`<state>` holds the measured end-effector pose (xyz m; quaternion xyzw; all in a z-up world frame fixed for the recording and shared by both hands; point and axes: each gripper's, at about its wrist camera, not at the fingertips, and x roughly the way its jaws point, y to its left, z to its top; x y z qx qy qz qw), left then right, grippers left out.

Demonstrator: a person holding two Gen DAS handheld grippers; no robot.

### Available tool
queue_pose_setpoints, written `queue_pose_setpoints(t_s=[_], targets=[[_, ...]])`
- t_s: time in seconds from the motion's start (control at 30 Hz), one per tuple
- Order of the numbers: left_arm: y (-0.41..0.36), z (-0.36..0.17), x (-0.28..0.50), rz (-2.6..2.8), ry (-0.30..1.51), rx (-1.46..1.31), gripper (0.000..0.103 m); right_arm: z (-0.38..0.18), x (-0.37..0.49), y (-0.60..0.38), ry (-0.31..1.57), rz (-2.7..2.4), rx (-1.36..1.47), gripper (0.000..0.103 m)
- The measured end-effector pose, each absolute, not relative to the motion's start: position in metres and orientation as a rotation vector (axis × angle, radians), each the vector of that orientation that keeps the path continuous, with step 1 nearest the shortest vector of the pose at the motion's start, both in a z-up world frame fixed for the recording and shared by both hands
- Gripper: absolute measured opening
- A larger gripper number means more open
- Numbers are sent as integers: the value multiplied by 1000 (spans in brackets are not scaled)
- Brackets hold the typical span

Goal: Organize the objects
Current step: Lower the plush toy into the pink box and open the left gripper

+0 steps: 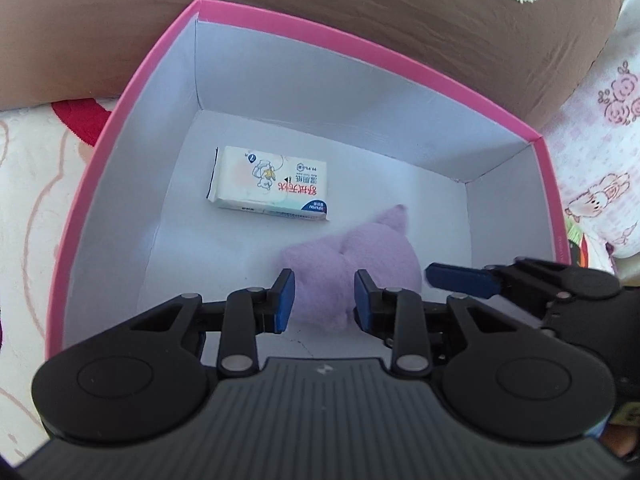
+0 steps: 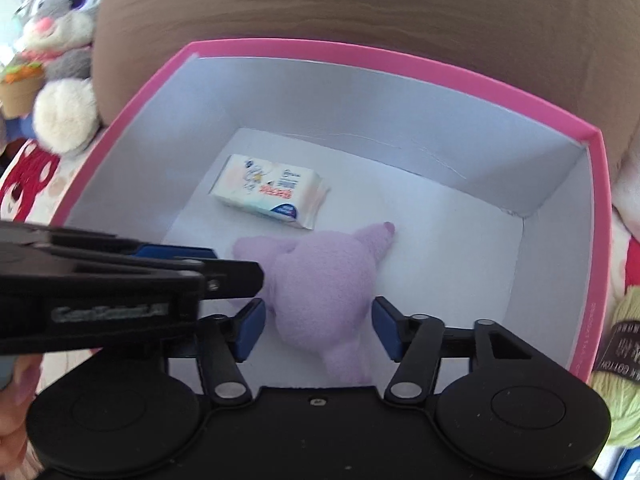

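Lilac plush toy [image 2: 320, 300] just dropped in pink box [image 2: 596, 200] beside wipes pack [image 2: 268, 192]; right gripper [image 2: 318, 330] released, straddling it; left gripper [image 1: 324, 300] clenched, empty; next: withdraw, fetch another item

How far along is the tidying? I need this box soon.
Done: the white wet-wipe pack lies in the pink cardboard box. In hand: the lilac plush toy rests on the box floor, the left gripper seemingly pinching it, the right gripper open around it. Left: the green yarn ball outside, at least.

Pink box [image 1: 132, 92] on patterned bedsheet [image 1: 36, 184]
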<state>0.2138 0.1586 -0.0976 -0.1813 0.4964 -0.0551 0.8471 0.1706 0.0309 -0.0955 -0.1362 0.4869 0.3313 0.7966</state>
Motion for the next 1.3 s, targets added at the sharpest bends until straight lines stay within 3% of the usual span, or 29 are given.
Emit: queue_pose_setpoints(t_s=[0.13,0.2,0.27,0.9,1.3], targets=[[157,-100,215,-116,1028,-365,28,-97,172,23,1068,721,-293,68],[155,-101,216,-124,1019,-361,26,-104,175,21,1096,724,-300,47],[153,-101,217,-120,1019,-345,26,-108,176,21,1119,728,-289,43],[167,-97,218,-75,980,-387,26,-106,193,27,1139,615,-120,38],[162,-84,213,-56,1014,-387,29,-76,169,2,1012,657,-188,46]])
